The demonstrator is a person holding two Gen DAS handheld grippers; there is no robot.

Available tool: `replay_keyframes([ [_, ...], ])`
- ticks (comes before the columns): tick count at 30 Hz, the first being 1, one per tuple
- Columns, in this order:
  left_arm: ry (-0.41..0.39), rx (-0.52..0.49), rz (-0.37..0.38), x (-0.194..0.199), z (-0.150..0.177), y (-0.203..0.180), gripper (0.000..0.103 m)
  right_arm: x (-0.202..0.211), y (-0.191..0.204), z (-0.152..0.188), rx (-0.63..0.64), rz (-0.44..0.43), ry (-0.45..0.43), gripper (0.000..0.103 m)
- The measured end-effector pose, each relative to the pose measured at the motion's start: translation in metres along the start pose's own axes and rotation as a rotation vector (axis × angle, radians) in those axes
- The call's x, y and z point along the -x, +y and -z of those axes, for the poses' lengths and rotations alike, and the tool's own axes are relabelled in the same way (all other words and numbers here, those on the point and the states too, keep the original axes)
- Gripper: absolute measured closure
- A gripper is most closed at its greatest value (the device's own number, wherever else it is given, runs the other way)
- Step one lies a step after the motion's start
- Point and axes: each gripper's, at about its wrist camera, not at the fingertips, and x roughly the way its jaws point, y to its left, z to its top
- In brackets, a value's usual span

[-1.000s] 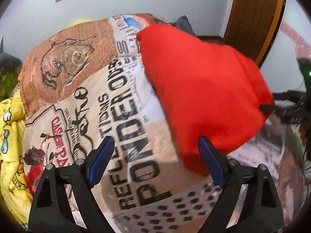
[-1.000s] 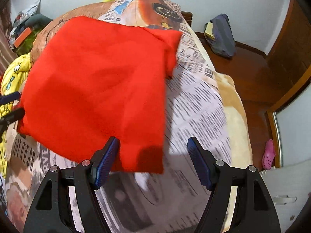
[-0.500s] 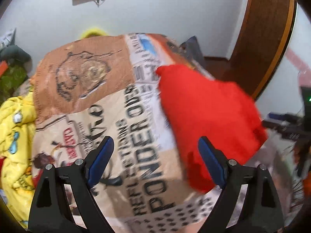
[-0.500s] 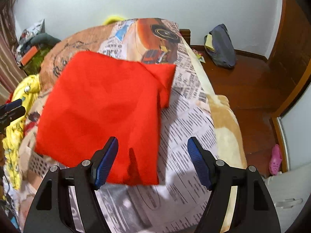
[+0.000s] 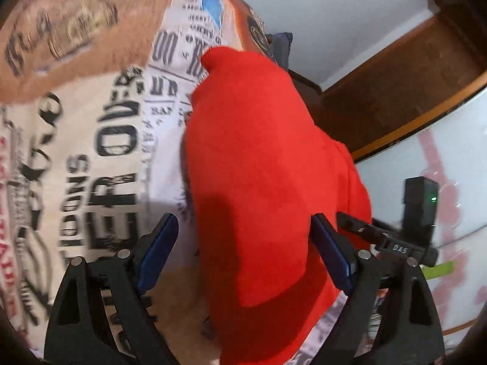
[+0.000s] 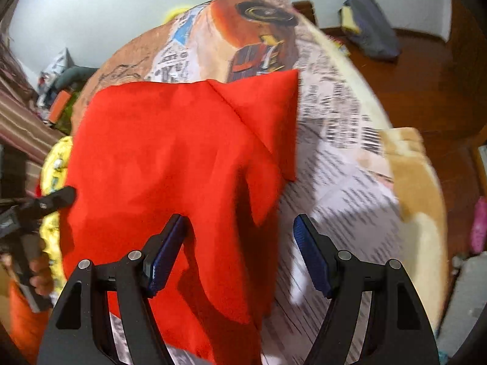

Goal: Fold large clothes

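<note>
one red garment (image 5: 261,182) lies flat on the printed bedspread (image 5: 100,140); left gripper (image 5: 243,255) and right gripper (image 6: 240,255), jaws wide and empty, hover over its near edge.

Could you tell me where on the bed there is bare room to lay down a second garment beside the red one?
Free: the printed bedspread between the red garment and the bed's tan edge, and the lettered stretch on the garment's other side, as the left wrist view shows. Crowded: the yellow cloth at the far side, and the near hem, where both grippers' open jaws hover.
</note>
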Motion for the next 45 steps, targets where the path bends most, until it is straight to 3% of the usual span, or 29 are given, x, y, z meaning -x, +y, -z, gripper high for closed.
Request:
replay_keyframes([
  [4, 0.02, 0.065, 0.069, -0.015, -0.007, 0.009, 0.015, -0.012, 0.0, -0.008, -0.011, -0.044, 0.019, 0.032],
  [9, 0.024, 0.06, 0.069, -0.024, -0.015, 0.002, 0.015, -0.018, 0.003, -0.009, -0.008, -0.09, 0.026, 0.036],
  [11, 0.025, 0.061, 0.06, -0.027, -0.018, -0.002, 0.021, -0.018, 0.001, -0.009, -0.011, -0.113, 0.03, 0.042],
  [18, -0.006, 0.031, 0.043, -0.021, -0.014, -0.009, 0.057, -0.009, 0.004, -0.005, -0.015, -0.129, 0.003, 0.072],
  [21, -0.016, 0.023, 0.017, -0.012, -0.013, -0.016, 0.064, 0.0, 0.015, -0.006, -0.003, -0.122, -0.016, 0.076],
  [33, -0.132, -0.081, -0.039, 0.084, 0.008, -0.039, 0.07, 0.037, 0.09, 0.0, 0.134, -0.087, -0.059, 0.084],
  [39, -0.206, -0.092, -0.045, 0.134, 0.012, -0.029, 0.07, 0.052, 0.137, -0.004, 0.202, -0.1, -0.109, 0.085],
  [45, -0.248, -0.095, -0.071, 0.176, 0.004, -0.008, 0.071, 0.034, 0.176, -0.011, 0.228, -0.122, -0.119, 0.085],
])
